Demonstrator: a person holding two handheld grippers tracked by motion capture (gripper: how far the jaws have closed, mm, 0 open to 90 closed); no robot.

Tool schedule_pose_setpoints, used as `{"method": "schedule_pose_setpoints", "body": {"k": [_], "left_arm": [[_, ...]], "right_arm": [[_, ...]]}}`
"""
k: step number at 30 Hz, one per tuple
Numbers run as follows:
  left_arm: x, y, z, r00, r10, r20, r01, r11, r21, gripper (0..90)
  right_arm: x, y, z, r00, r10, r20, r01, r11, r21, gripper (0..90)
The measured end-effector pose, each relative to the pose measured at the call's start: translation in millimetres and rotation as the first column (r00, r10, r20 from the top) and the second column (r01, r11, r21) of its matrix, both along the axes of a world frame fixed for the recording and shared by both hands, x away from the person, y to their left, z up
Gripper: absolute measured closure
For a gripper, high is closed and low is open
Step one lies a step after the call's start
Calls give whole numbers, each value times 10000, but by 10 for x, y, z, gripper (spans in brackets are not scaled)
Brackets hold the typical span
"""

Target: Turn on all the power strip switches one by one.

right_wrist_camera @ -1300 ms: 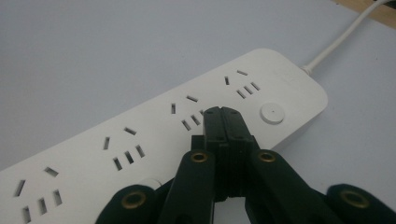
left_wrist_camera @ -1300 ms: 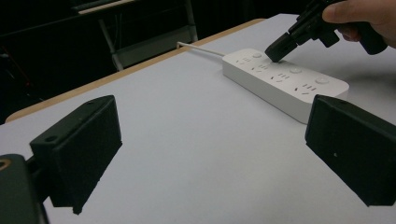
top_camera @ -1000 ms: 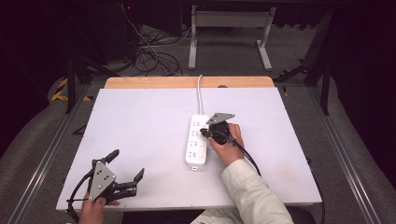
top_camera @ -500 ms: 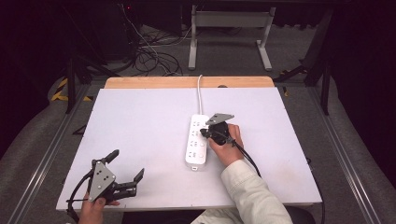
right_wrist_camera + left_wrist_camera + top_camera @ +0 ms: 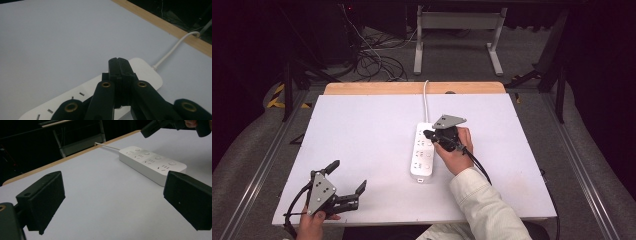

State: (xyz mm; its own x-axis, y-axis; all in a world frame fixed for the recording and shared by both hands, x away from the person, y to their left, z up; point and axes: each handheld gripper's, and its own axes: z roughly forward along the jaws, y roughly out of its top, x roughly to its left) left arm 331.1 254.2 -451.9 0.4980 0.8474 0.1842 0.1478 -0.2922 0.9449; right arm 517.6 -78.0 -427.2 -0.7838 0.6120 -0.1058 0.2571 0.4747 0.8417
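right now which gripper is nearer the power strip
Right. The right gripper is over the far half of the white power strip, fingers shut. The left gripper sits open near the table's front left corner, well away.

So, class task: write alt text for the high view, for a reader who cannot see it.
A person's right claw, jaws shut and empty, is held over the far end of a white power strip lying on a white table. The left claw rests open near the table's front left corner. The strip's white cord runs off the far edge.
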Motion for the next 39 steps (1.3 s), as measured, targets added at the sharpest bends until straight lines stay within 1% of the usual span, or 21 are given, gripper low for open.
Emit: {"method": "schedule_pose_setpoints", "body": {"k": [2,3,5,6,10,11,15,18,19,20,26,32,39], "left_arm": [[-5,4,3,10000,-42,65,41,10000,66,39],[-11,0,1,10000,-28,26,28,10000,-17,39],[-8,1,1,10000,-17,37,17,10000,-21,40],[-7,5,3,10000,-17,60,17,10000,43,39],[-7,5,1,10000,-18,28,18,10000,-43,39],[-3,9,4,10000,-14,61,14,10000,37,39],[-3,4,1,10000,-14,54,14,10000,-6,39],[-3,5,1,10000,-17,51,17,10000,19,39],[-3,5,1,10000,-16,53,16,10000,18,39],[-2,7,1,10000,-14,52,14,10000,24,39],[-3,10,-1,10000,-21,11,21,10000,-8,39],[-4,12,0,10000,-17,21,17,10000,-11,39],[-4,13,0,10000,-21,24,21,10000,-5,39]], "right_arm": [[-8,12,63,10000,25,73,-25,10000,-20,900],[-10,17,84,9999,50,100,-50,10000,-22,900],[-2,13,112,9999,40,114,-39,10000,-10,900],[3,11,115,10000,42,86,-43,10000,28,900],[33,-4,107,10000,6,-10,-6,10000,72,900],[43,-9,105,10000,-11,-37,11,10000,86,900],[94,-27,90,9999,-91,-117,92,9998,155,900],[160,-38,53,9995,-165,-274,169,9998,133,900],[208,-43,13,9987,-267,-438,267,9996,-5,900],[208,-43,13,9987,-267,-438,267,9996,-5,900],[340,-43,-121,9966,-513,-641,491,9982,-349,900],[408,-11,-219,9947,-647,-797,602,9965,-577,900],[468,-14,-294,9918,-846,-955,781,9945,-700,900]]}}
